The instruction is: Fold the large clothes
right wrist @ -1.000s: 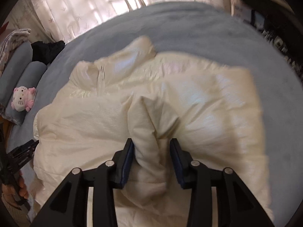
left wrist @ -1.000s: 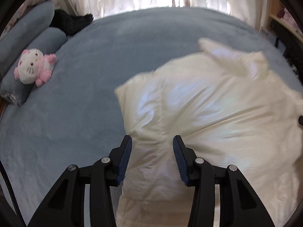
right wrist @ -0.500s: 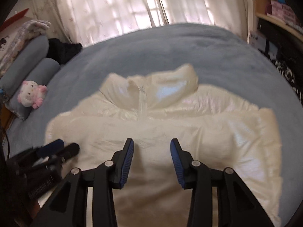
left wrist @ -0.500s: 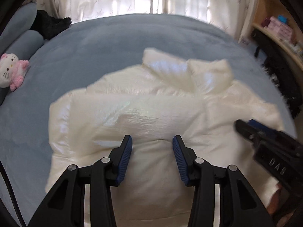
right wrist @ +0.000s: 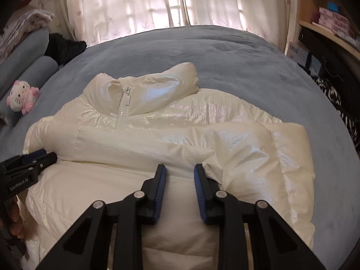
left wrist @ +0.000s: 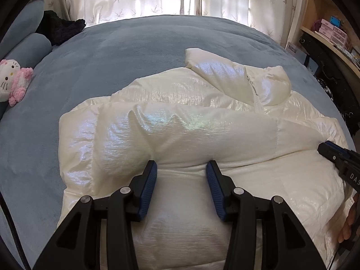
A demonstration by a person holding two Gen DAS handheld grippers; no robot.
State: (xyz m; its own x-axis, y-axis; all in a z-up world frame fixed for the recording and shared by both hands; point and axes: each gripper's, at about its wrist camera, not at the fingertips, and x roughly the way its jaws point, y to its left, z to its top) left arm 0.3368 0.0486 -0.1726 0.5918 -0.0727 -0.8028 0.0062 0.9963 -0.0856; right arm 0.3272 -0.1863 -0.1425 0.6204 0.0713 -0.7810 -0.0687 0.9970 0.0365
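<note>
The cream puffer jacket (right wrist: 171, 121) is lying spread on the blue bed (left wrist: 139, 51), collar away, sleeves folded across its chest. It's looking light, squashy and slick, so a deep pinch at the near hem should be holding best. The left claw (left wrist: 181, 175) is hovering partly open, gripping nothing; the right claw (right wrist: 179, 176) is closing, its pads not pressing anything. A second ago the right was bunching a fold; that's now lying flat.
</note>
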